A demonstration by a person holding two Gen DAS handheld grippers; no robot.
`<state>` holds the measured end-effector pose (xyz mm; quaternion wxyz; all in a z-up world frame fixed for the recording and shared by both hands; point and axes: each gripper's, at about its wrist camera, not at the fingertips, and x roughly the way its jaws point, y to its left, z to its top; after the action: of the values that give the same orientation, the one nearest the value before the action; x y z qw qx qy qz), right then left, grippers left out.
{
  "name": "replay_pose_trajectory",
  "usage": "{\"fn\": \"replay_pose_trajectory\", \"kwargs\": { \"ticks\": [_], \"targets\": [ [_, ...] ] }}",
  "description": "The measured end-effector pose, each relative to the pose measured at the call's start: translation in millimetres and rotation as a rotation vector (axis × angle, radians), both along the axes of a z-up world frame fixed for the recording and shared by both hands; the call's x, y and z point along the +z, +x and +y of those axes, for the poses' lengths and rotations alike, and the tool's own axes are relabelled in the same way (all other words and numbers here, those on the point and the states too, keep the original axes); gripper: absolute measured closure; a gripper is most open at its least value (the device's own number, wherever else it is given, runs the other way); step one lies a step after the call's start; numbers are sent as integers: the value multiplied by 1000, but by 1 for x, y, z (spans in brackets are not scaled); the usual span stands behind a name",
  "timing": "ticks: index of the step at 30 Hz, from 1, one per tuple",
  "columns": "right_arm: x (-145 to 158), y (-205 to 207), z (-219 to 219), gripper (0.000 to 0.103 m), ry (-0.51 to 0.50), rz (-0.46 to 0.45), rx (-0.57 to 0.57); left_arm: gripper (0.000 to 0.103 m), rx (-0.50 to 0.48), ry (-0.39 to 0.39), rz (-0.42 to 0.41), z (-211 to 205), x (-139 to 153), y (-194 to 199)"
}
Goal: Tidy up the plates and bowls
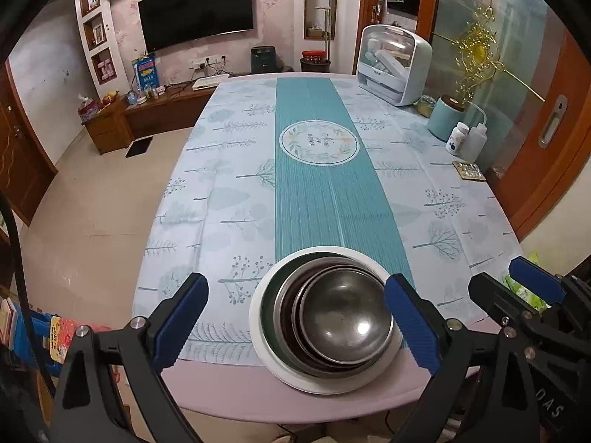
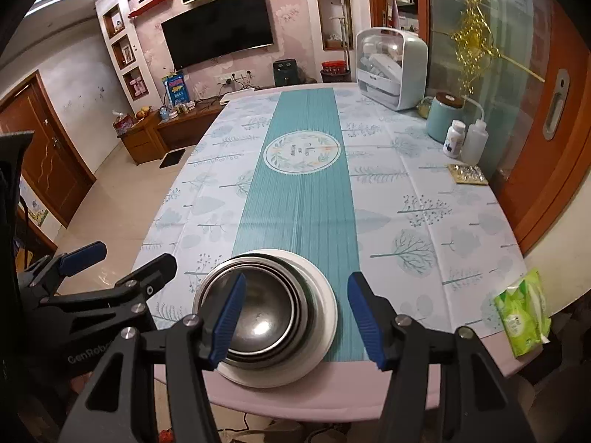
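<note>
My left gripper (image 1: 295, 317) and right gripper (image 2: 295, 317) hung released above the nested steel bowls (image 1: 343, 317) on the white plate (image 1: 325, 380) at the table's (image 1: 229, 391) near edge.

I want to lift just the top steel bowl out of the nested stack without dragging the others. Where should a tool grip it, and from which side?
Grip the rim of the smallest steel bowl, probably on its right side, coming down from above. It sits off-centre in the larger steel bowls on the white plate, so its rim there stands clear; one finger goes inside, one outside. The curved, shiny wall offers no other hold.
</note>
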<state>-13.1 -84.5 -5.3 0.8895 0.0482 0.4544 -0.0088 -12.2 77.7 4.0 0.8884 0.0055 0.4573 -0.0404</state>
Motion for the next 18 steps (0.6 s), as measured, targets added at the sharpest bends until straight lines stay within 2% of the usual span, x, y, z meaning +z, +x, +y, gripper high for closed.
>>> {"fn": "replay_pose_trajectory", "kwargs": {
  "ticks": [3, 18],
  "targets": [
    [6, -5, -3, 45, -26, -16, 3, 7, 18, 5, -8, -4, 4, -6],
    [8, -16, -16, 45, -8, -3, -2, 7, 51, 58, -4, -17, 12, -26]
  ]
}}
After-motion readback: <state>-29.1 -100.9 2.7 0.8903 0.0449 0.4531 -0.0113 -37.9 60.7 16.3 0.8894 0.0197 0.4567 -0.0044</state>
